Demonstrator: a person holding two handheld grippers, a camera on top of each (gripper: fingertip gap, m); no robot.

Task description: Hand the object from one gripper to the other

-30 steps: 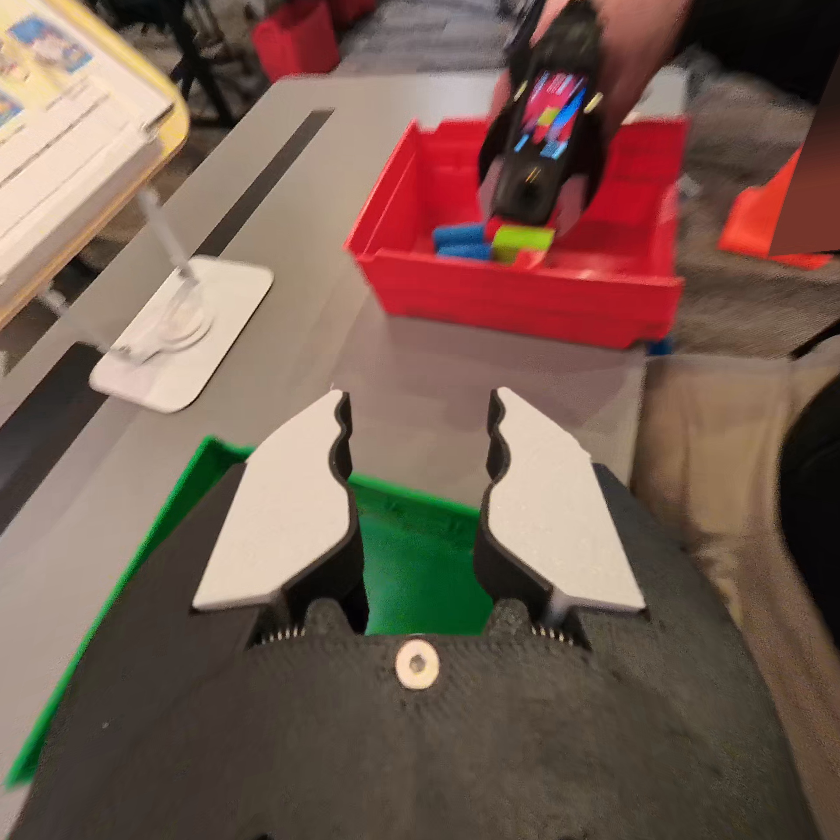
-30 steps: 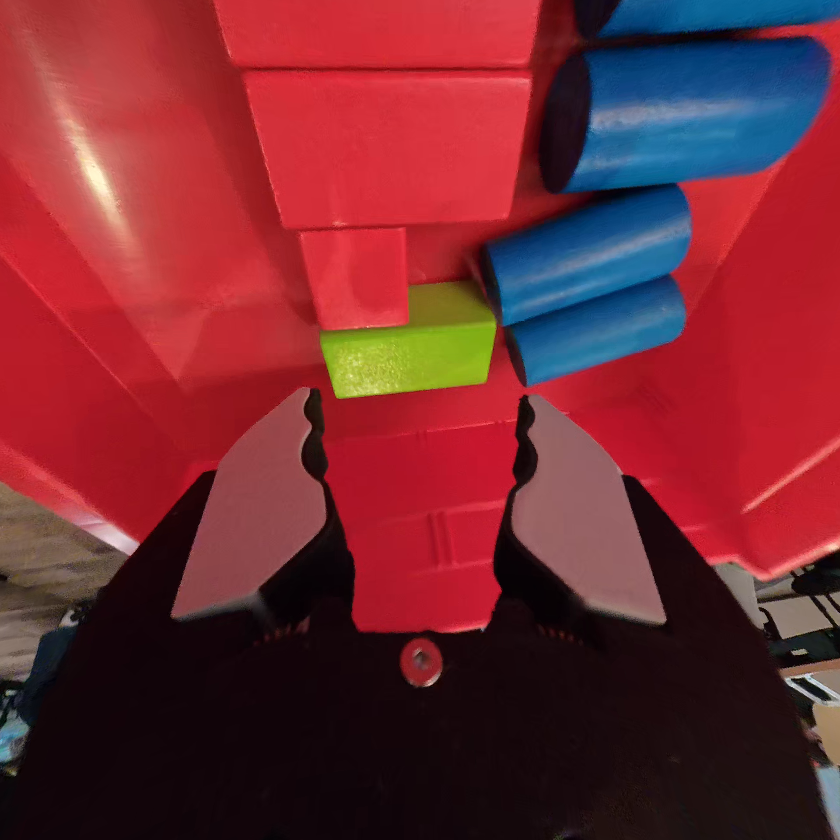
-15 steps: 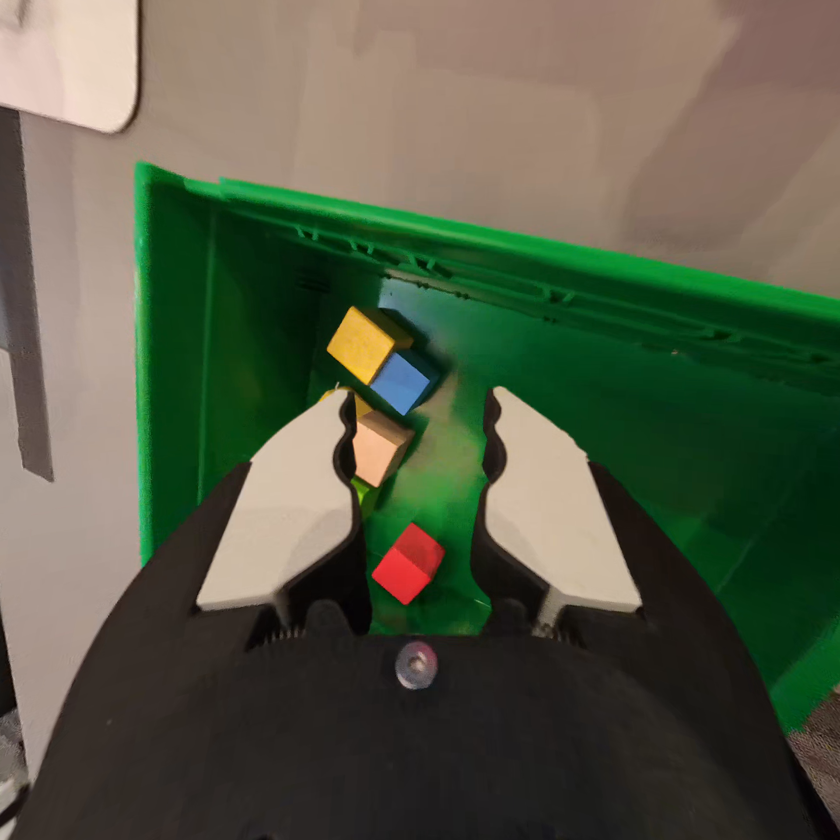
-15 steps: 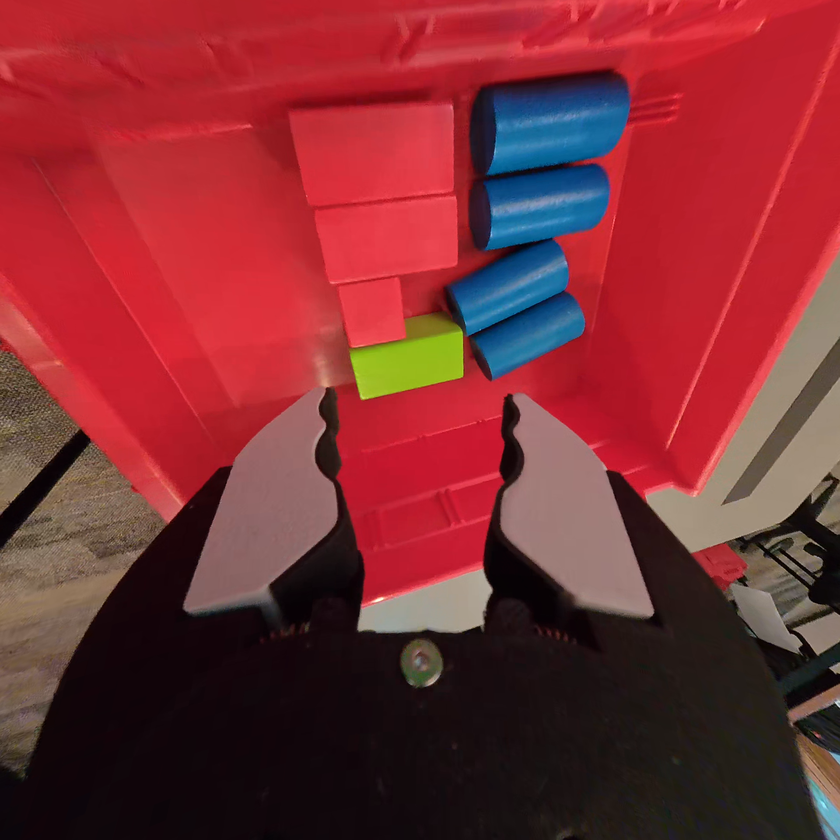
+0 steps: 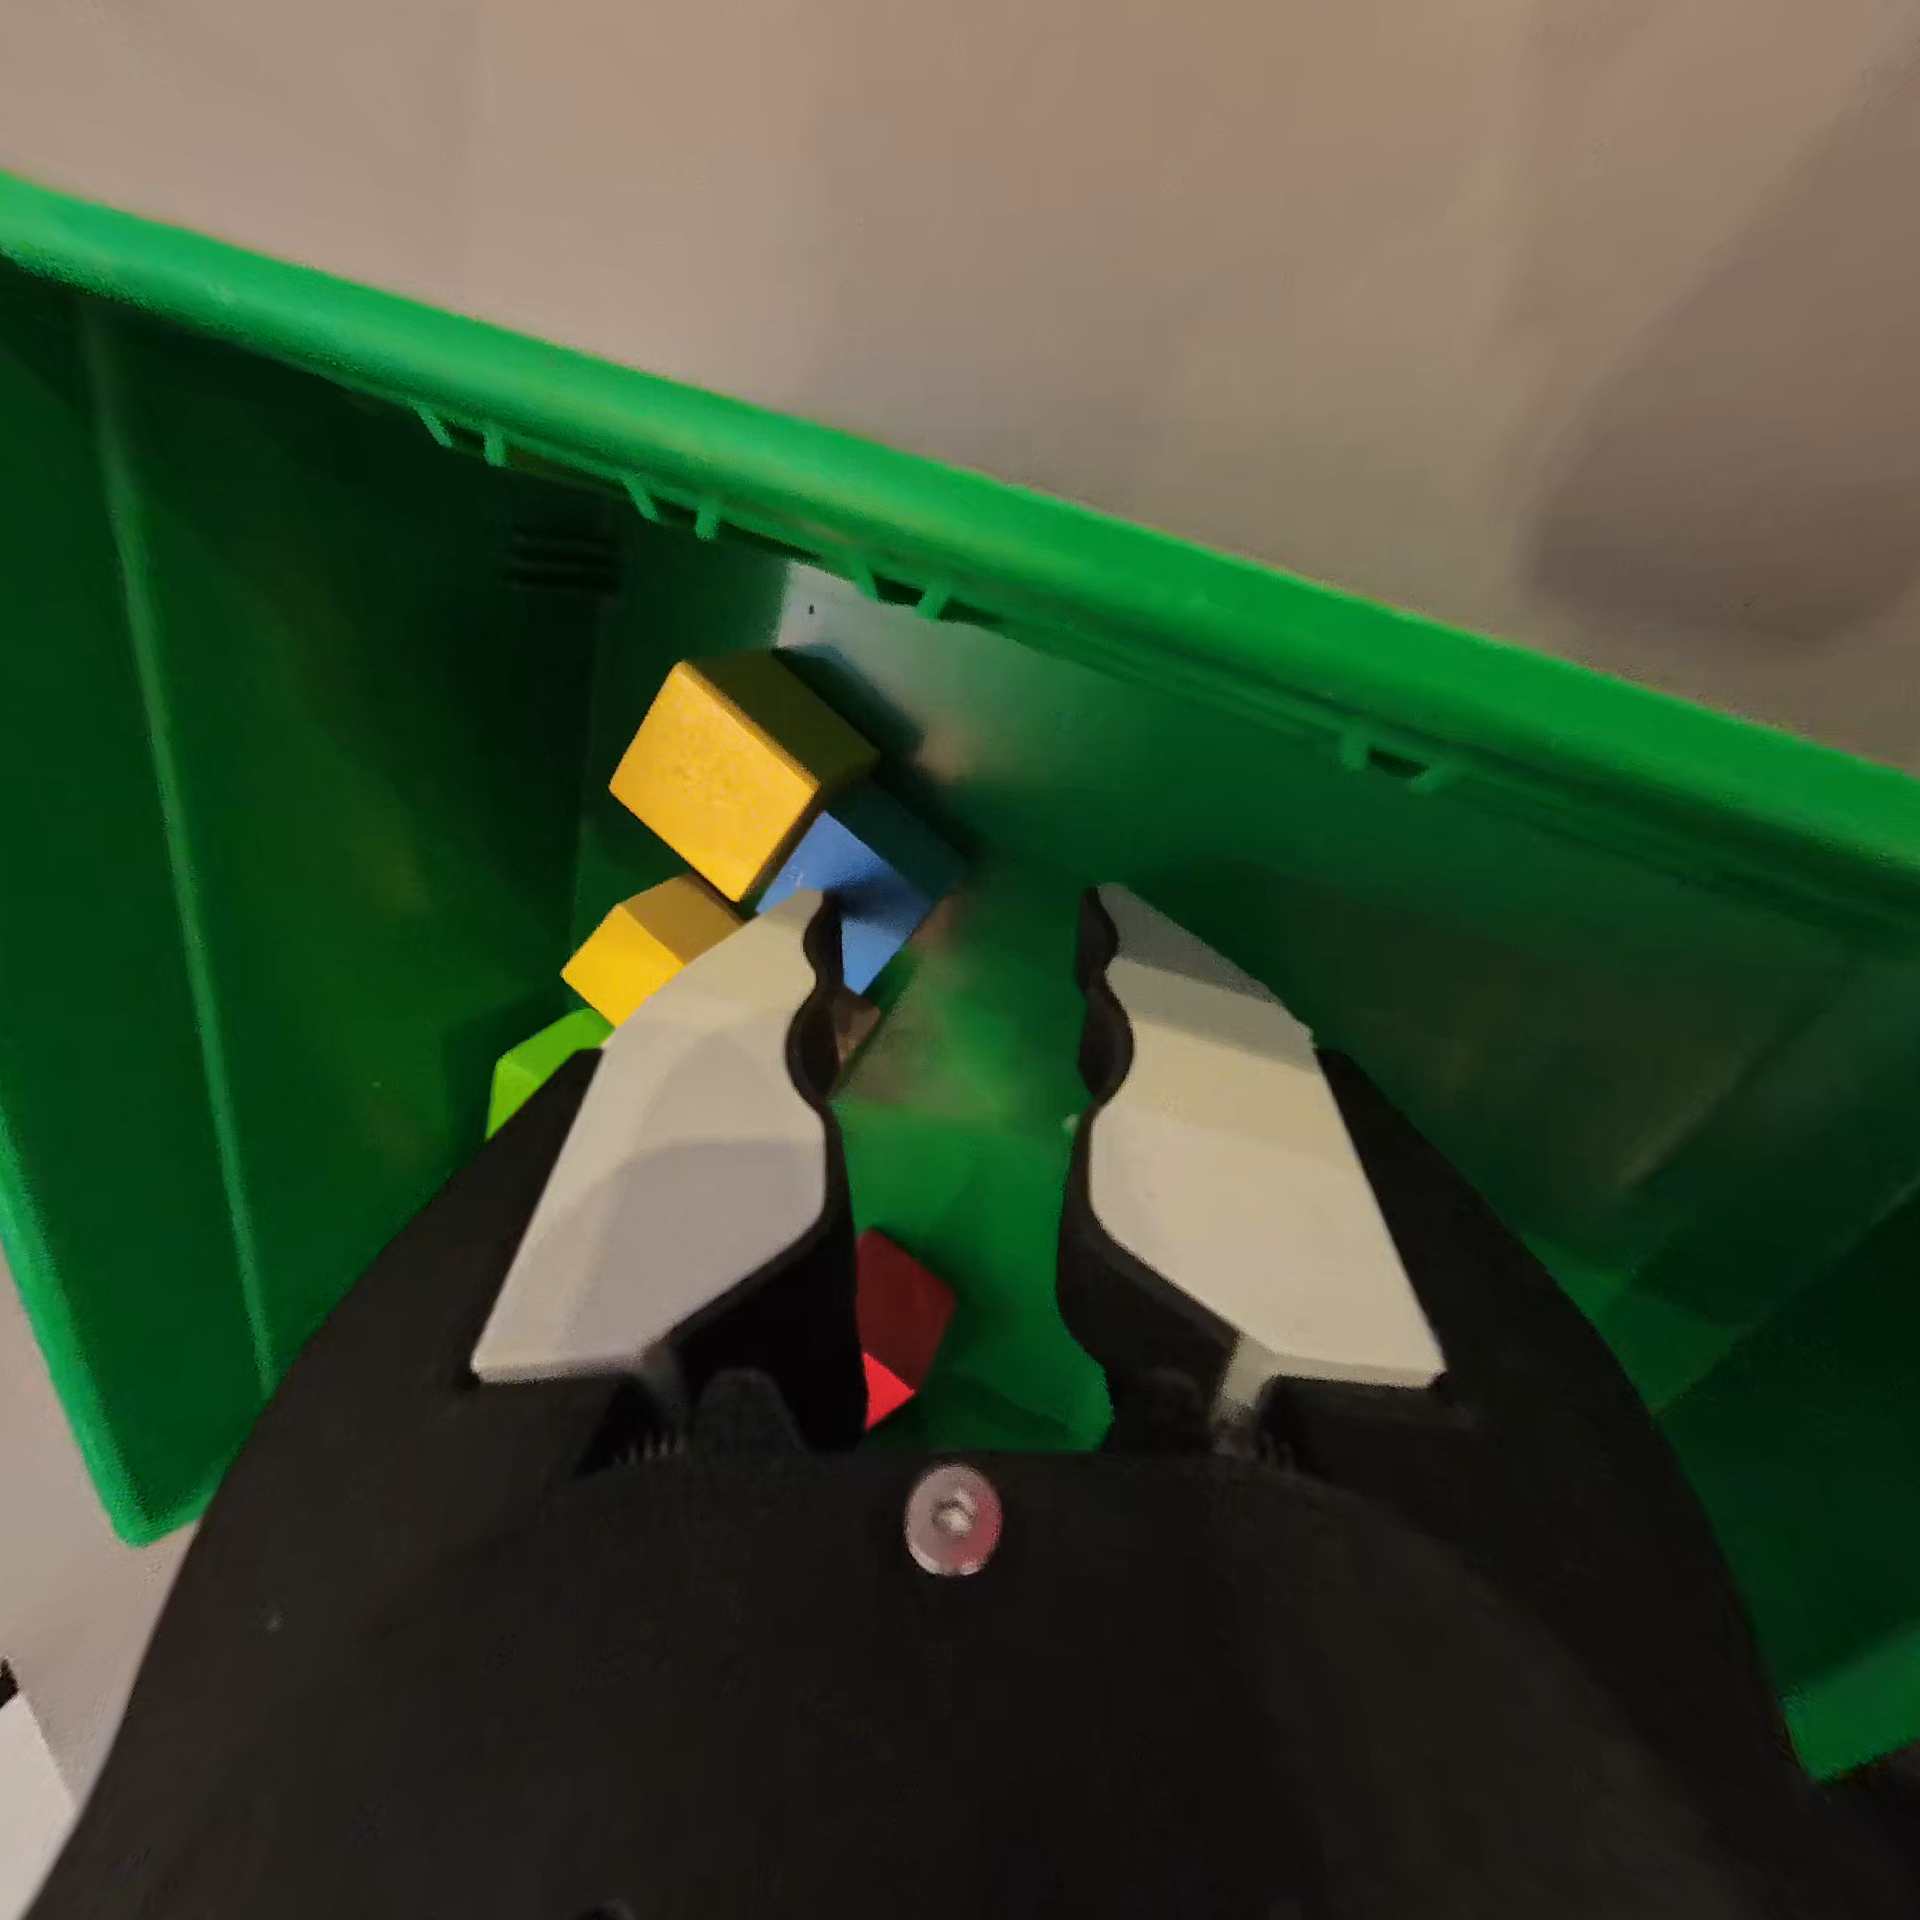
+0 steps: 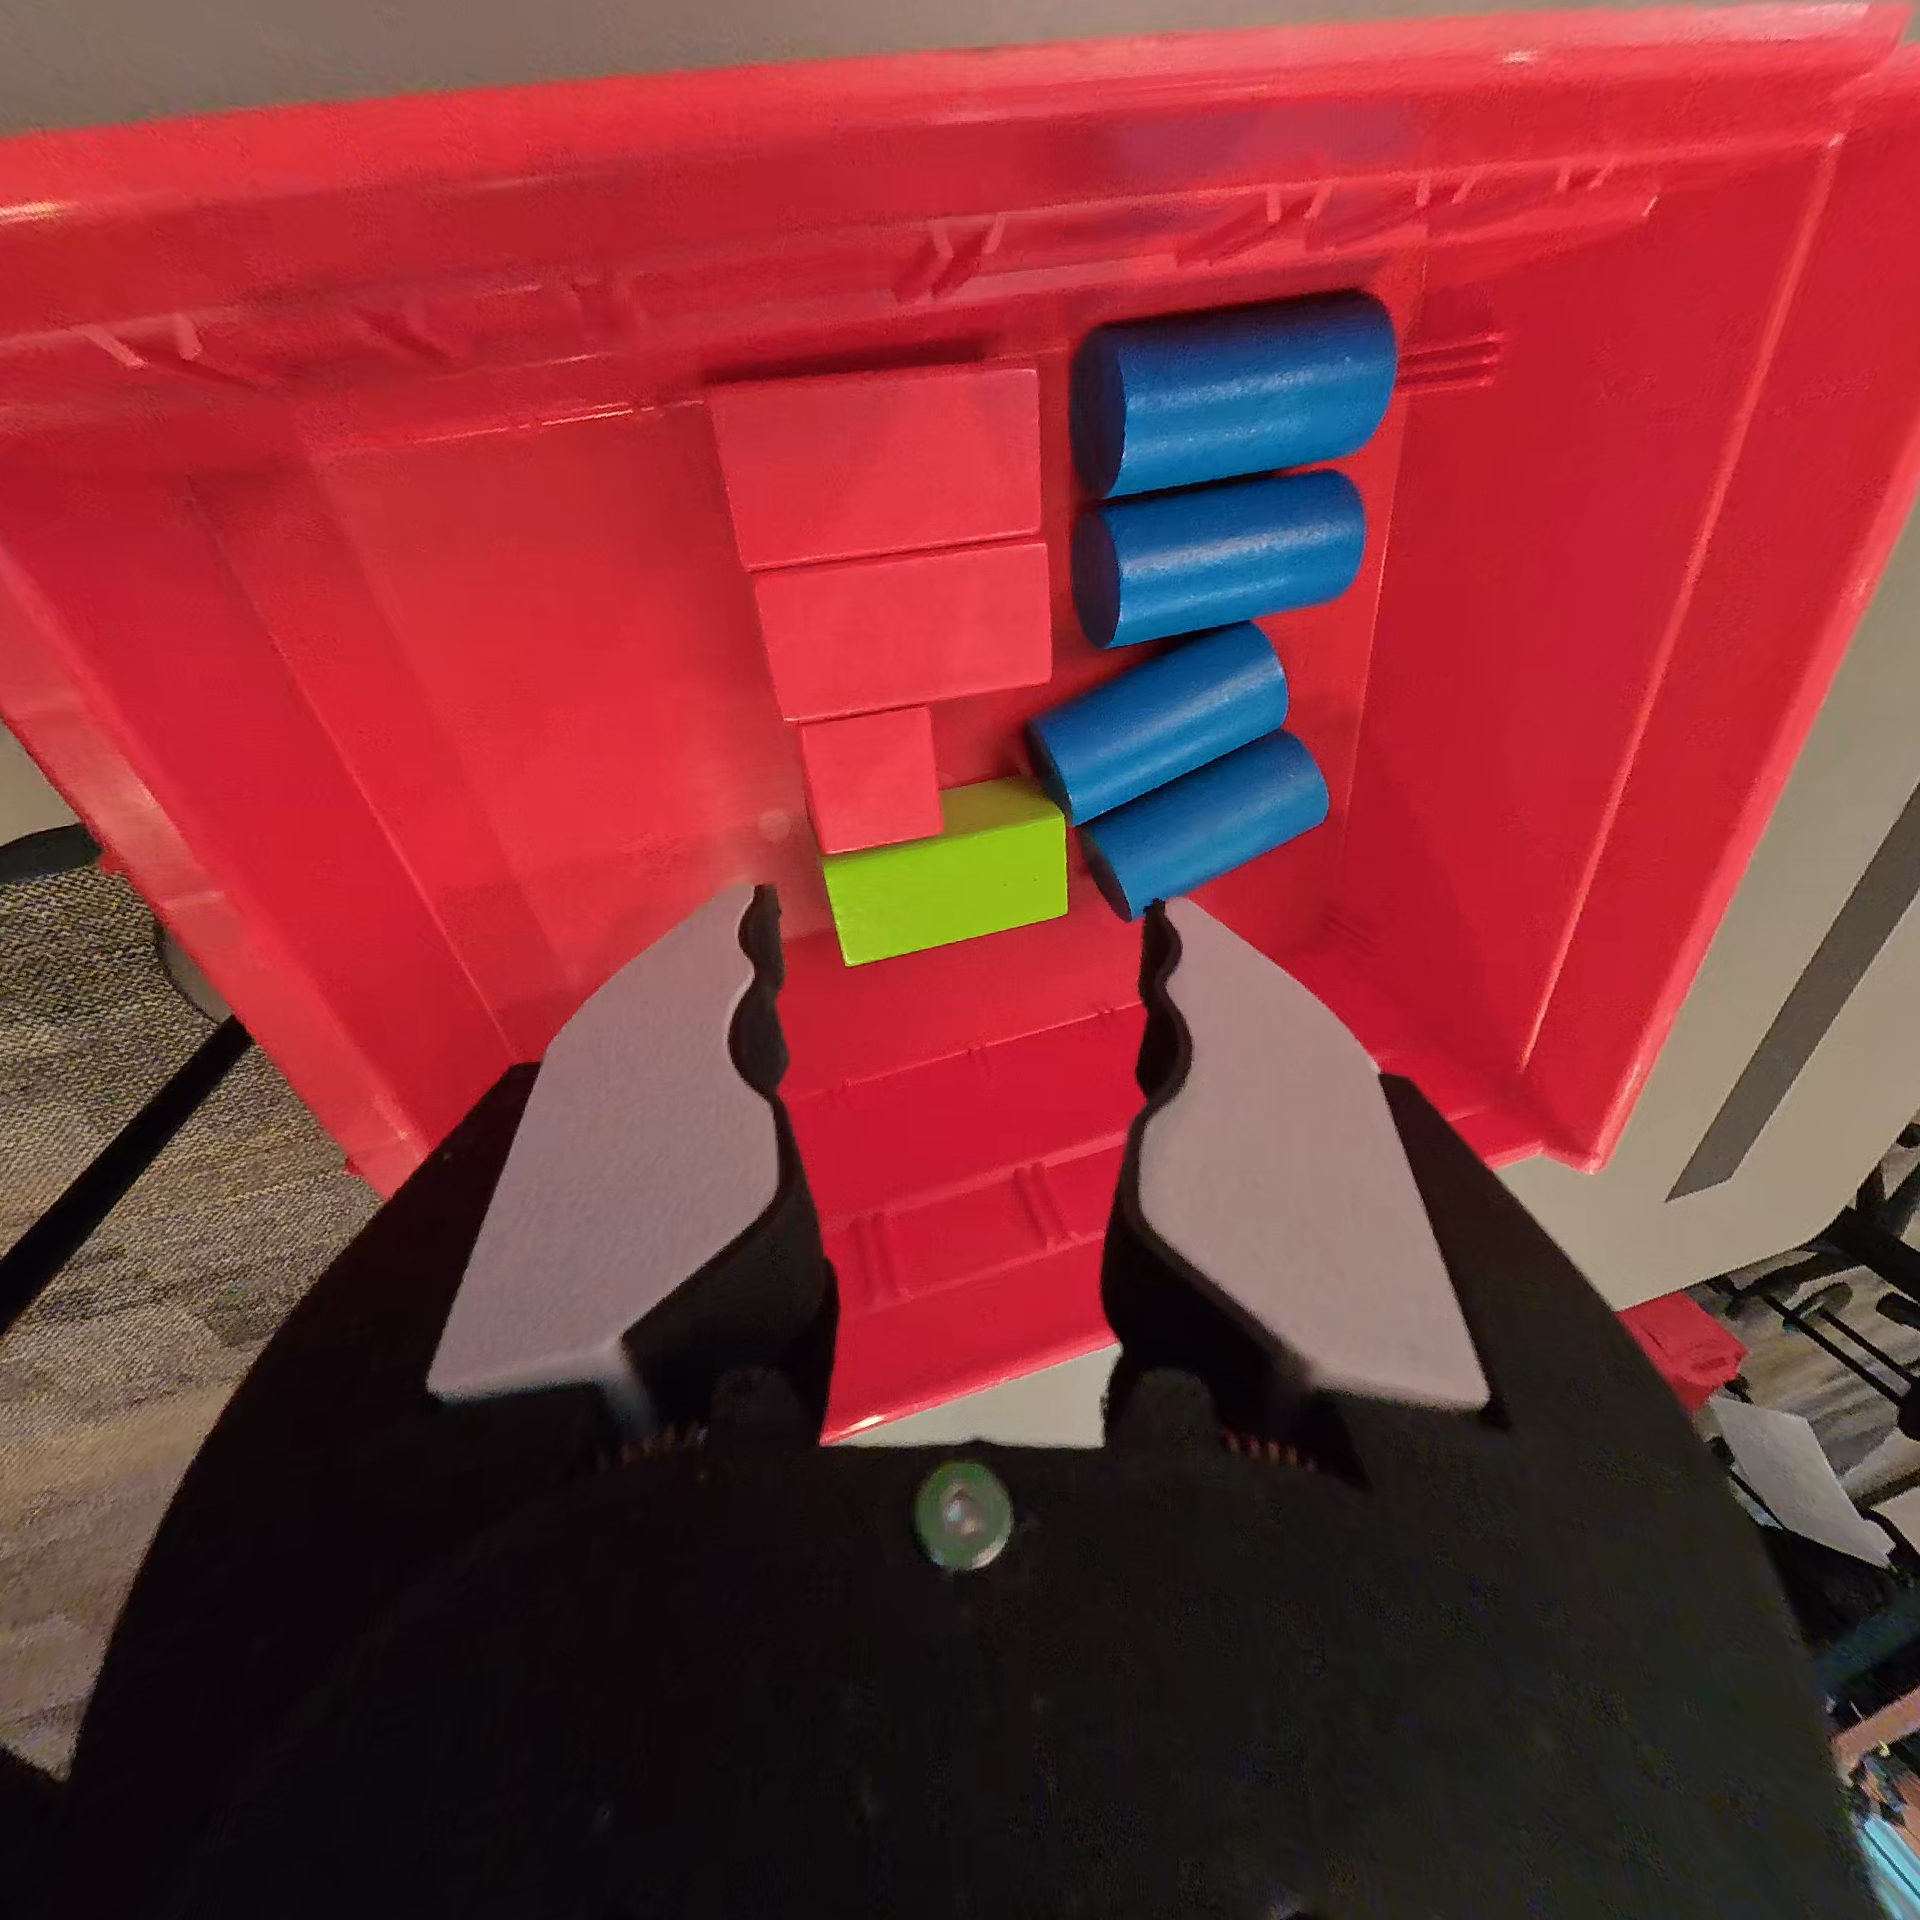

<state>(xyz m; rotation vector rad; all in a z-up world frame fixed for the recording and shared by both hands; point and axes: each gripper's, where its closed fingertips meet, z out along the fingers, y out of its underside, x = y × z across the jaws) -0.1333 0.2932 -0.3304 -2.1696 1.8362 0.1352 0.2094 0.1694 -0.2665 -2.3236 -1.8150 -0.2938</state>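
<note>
My left gripper (image 5: 951,909) is open and empty, low inside a green bin (image 5: 1039,540). Small cubes lie by its left finger: a large yellow cube (image 5: 727,774), a blue cube (image 5: 868,894), a smaller yellow cube (image 5: 644,945), a lime block (image 5: 535,1070) and a red cube (image 5: 899,1325) between the fingers near their base. A tan cube is mostly hidden behind the left finger. My right gripper (image 6: 956,904) is open and empty above a red bin (image 6: 416,727). A lime block (image 6: 951,878) lies just beyond its tips, with several blue cylinders (image 6: 1226,561) and three red blocks (image 6: 894,551).
Both bins stand on a grey table (image 5: 1039,208). In the right wrist view, carpet (image 6: 125,1039) lies left of the red bin, and chair legs and a loose paper (image 6: 1797,1475) lie at the lower right.
My left gripper swung down from looking across the table and dropped deep into the green bin. My right gripper rose and backed away from the red bin's blocks. Both stayed open.
</note>
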